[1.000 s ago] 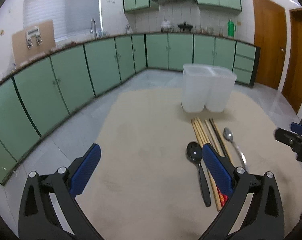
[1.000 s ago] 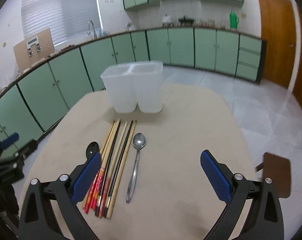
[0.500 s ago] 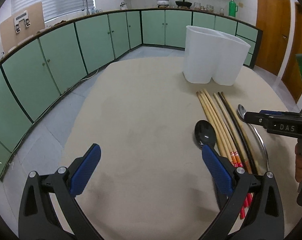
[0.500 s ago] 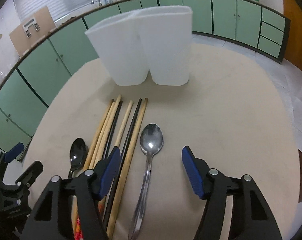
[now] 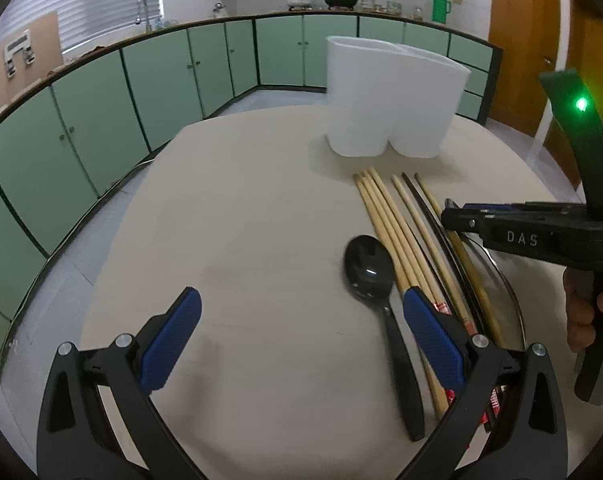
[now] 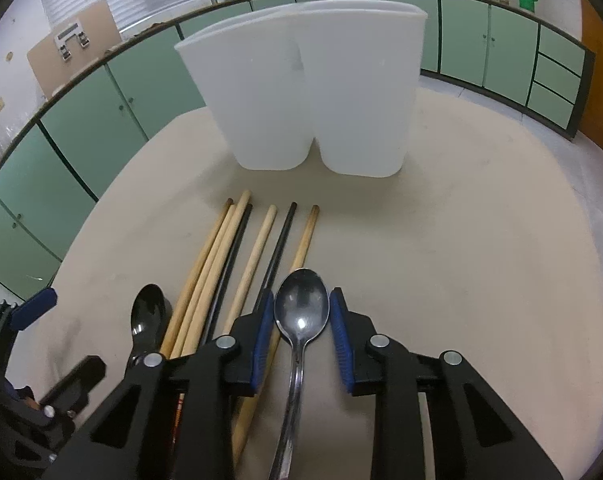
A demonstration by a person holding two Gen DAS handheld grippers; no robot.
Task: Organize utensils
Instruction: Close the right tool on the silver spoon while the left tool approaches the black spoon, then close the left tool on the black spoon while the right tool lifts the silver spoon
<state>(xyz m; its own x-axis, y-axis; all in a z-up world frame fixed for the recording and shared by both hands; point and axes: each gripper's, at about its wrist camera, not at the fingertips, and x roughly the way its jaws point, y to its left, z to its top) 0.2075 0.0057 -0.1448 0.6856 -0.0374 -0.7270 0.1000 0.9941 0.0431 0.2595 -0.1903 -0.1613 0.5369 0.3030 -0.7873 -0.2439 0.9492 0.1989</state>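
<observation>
Chopsticks [image 6: 237, 280] crowd metal spoon [image 6: 301, 312]; holder [image 6: 309, 92] beyond

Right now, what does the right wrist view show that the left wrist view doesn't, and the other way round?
Only the right wrist view shows the shiny metal spoon's bowl sitting between the right gripper's blue pads, which have just been closing around it; a gap still shows on each side.

Only the left wrist view shows the left gripper wide open with nothing between its pads, and a hand holding the right gripper's handle.

Both show the white two-compartment plastic holder, the row of wooden and dark chopsticks and the black plastic spoon.
</observation>
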